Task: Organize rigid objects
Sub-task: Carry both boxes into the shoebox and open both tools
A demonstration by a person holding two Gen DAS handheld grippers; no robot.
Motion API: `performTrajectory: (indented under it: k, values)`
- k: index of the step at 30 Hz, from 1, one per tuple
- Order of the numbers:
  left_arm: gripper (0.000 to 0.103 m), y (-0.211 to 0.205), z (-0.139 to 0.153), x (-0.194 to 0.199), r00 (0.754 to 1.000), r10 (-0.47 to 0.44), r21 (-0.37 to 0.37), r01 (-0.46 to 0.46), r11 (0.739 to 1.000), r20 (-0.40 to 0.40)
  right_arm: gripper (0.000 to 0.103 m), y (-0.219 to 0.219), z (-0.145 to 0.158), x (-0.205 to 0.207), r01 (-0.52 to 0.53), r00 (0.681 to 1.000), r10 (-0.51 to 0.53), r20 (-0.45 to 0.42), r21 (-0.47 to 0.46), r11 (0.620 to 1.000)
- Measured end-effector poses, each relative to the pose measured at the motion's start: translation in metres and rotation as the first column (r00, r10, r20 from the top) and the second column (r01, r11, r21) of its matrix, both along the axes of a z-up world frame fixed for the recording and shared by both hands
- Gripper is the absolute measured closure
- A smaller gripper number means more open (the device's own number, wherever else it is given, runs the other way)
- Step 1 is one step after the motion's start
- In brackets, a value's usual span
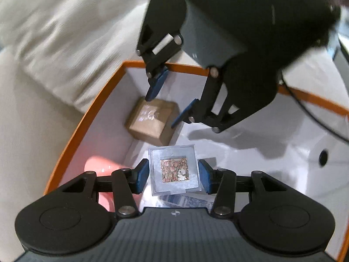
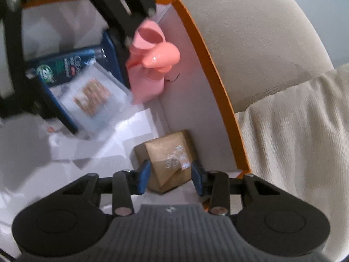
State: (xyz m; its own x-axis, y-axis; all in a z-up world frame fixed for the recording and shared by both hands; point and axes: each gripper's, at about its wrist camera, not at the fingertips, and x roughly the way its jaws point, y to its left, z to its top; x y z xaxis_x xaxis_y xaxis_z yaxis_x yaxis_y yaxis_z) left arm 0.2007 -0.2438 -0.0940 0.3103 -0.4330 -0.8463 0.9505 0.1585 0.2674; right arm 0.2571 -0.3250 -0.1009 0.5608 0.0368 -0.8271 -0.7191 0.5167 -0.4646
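Observation:
A white box with an orange rim point(image 1: 87, 118) holds the objects. A small gold box point(image 1: 150, 120) lies near its far corner; it also shows in the right wrist view point(image 2: 172, 159). My right gripper point(image 2: 171, 179) is open, with its blue pads on either side of the gold box and a small gap on each side; it also shows in the left wrist view point(image 1: 165, 107). A clear square case with a picture card point(image 1: 174, 170) lies between the blue pads of my left gripper point(image 1: 174, 176), which is open with gaps on both sides. In the right wrist view the left gripper point(image 2: 93, 83) straddles the case point(image 2: 96, 98).
A pink bottle point(image 2: 152, 65) stands in the box corner and shows at the left in the left wrist view point(image 1: 102, 170). A dark toothpaste package point(image 2: 65, 67) lies under the case. Cream cushions point(image 1: 54, 43) surround the box point(image 2: 209, 69). A black cable point(image 1: 314, 118) crosses the far right rim.

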Motion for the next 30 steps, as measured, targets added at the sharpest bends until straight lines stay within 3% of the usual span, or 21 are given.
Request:
performTrajectory:
  k: [5,9,15,19,26,30]
  values:
    - [0.048,-0.013,-0.015,-0.008,0.993,-0.083,0.072,0.077,0.994,0.088,0.061,-0.007,0.014,-0.009,0.061,0.997,-0.056,-0.047,0.113,0.992]
    - [0.047,-0.024,-0.027,-0.011,0.981,-0.123,0.127,0.104,0.987,0.152,0.061,-0.006,0.016,-0.018,0.068,0.996,-0.060,-0.064,0.133,0.989]
    - [0.046,-0.030,-0.045,-0.018,0.934,-0.223,0.179,0.178,0.968,0.279,0.061,-0.006,0.013,-0.026,0.075,0.996,-0.066,-0.064,0.153,0.985]
    - [0.043,-0.029,-0.051,-0.023,0.906,-0.236,0.202,0.172,0.964,0.352,0.061,-0.006,0.008,-0.029,0.077,0.995,-0.066,-0.070,0.157,0.985]
    - [0.034,-0.020,-0.037,-0.023,0.914,-0.150,0.131,0.108,0.985,0.376,0.061,-0.005,0.009,-0.030,0.096,0.993,-0.082,-0.084,0.179,0.979]
    - [0.037,-0.013,-0.019,-0.020,0.955,-0.076,0.097,0.050,0.994,0.286,0.061,-0.004,0.006,-0.028,0.118,0.990,-0.098,-0.104,0.201,0.972]
